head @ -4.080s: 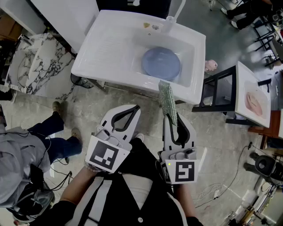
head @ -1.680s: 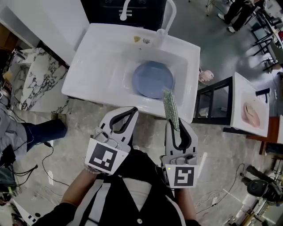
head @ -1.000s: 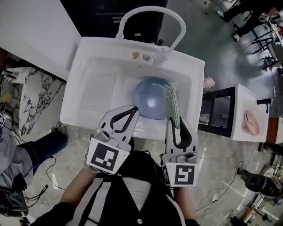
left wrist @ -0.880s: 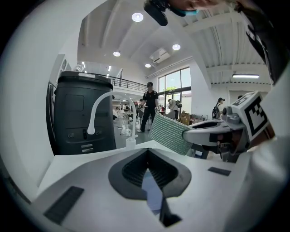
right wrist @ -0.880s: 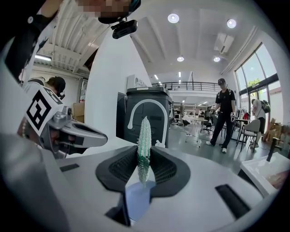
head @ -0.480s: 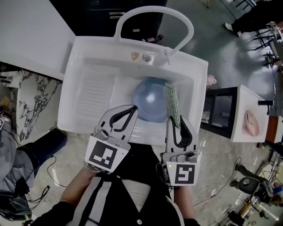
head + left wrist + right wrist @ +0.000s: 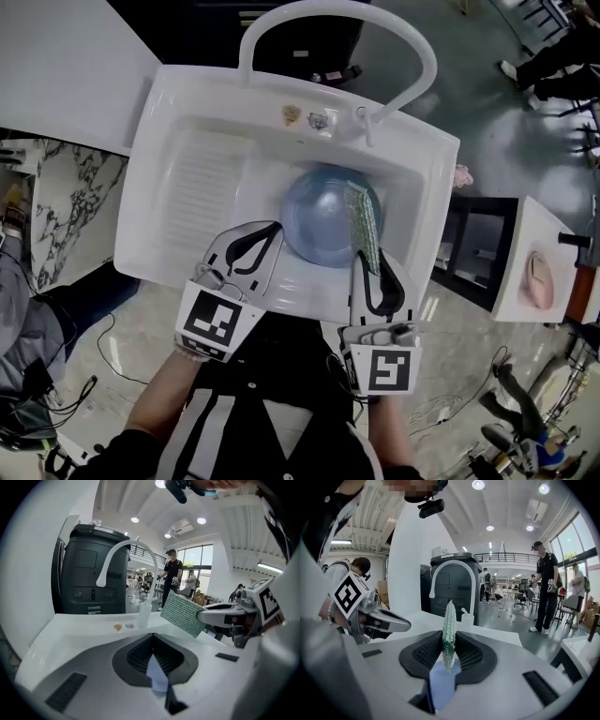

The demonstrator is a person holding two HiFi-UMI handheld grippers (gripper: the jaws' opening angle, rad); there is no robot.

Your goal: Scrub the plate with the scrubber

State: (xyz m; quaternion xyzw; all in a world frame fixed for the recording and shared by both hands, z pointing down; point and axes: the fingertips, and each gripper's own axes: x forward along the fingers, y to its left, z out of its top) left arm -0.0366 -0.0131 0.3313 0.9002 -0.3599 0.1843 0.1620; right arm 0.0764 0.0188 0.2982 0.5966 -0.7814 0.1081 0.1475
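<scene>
So far, only the approach looks done. The plate (image 7: 319,217) lies flat in the basin of the sink (image 7: 148,202), toward its right side, below the tap (image 7: 330,11). The right gripper (image 7: 368,261) is clamped on the near end of the scrubber (image 7: 364,220), whose free end reaches over the plate's right part. In the left gripper view the scrubber hangs in the air above the sink's rim, so I judge that no scrubbing has begun. The left gripper (image 7: 273,228) has its jaws closed together with nothing between them, over the sink's front edge beside the plate. What is left: lowering the scrubber onto the plate and rubbing across it.
</scene>
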